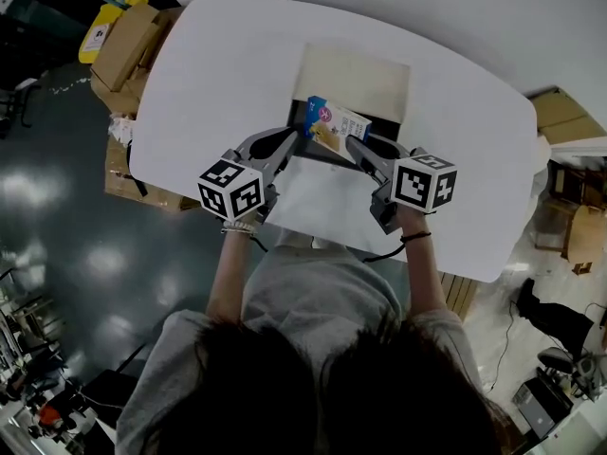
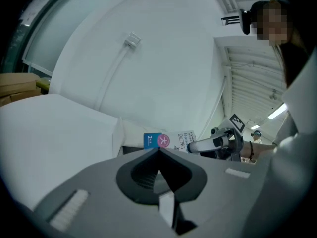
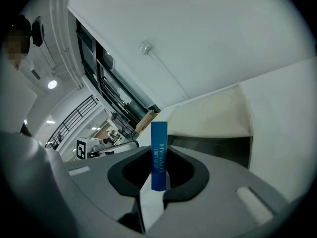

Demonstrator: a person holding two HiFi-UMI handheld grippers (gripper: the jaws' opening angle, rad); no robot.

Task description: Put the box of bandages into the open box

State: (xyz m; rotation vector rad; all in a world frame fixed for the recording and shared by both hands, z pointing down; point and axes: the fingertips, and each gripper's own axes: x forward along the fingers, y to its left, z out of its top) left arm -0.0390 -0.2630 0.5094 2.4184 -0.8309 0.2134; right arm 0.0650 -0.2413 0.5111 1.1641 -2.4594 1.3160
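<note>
The right gripper's (image 1: 353, 144) jaws pinch the box of bandages (image 1: 334, 124) just over the open box (image 1: 358, 81) on the white counter (image 1: 218, 64), while the left gripper's (image 1: 296, 134) jaws, pressed together and empty, rest just beside it.

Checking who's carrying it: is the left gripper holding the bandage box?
No, the left gripper is shut on nothing; the right gripper clamps the bandage box.

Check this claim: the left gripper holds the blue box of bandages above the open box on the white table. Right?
Wrong gripper. The right gripper holds the box of bandages above the open box on the white table, as the right gripper view shows.
</note>
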